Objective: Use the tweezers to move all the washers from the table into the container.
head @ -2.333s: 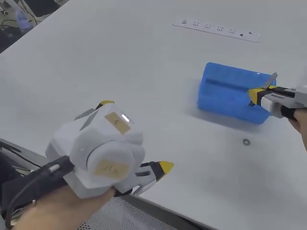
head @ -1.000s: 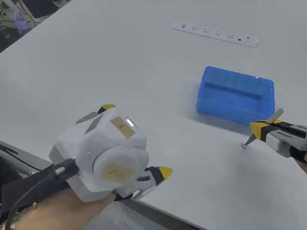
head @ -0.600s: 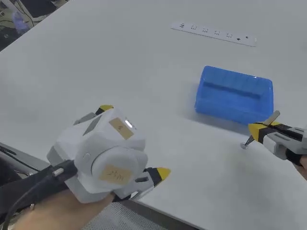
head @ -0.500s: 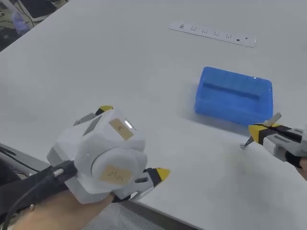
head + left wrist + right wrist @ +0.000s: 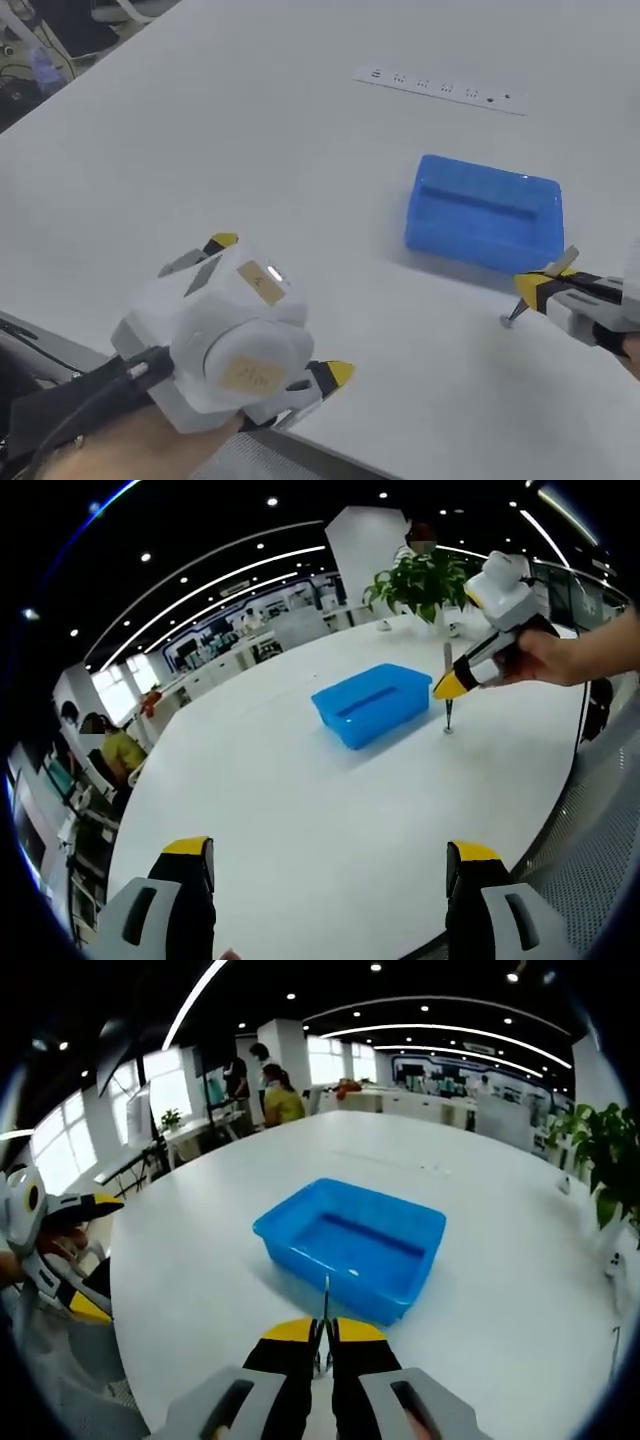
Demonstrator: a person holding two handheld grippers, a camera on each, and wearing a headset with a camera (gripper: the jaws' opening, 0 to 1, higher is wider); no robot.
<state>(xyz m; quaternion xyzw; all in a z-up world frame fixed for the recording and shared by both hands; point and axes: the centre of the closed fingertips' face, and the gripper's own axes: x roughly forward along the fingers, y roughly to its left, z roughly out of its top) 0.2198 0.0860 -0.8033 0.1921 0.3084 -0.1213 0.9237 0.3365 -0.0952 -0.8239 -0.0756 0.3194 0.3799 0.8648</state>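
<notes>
The right gripper [image 5: 535, 285] is doing the work. Its fingers [image 5: 290, 1332] are clenched on the tweezers [image 5: 518, 308], pressed together with the thin metal shank between them. The tweezers point steeply down, close to upright in the left gripper view, with their tips set on the desk [image 5: 250, 150] right at a small washer [image 5: 506, 321]. I cannot tell whether the tips have actually pinched it or are only touching it; it is too small to read.

What the coming move seems to turn on is how the washer lies to the blue container [image 5: 480, 245]. The washer sits on the desk just off the container's near wall, outside it, and in the right gripper view the container lies straight ahead of the fingers with its long side across their line. A lift over that wall and a short carry forward looks like all it needs.

The left gripper [image 5: 280, 307] hangs over the desk's near edge, well apart from both washer and container. Its fingers [image 5: 185, 848] are spread wide with nothing between them. The right hand is plainly the nearer one.
</notes>
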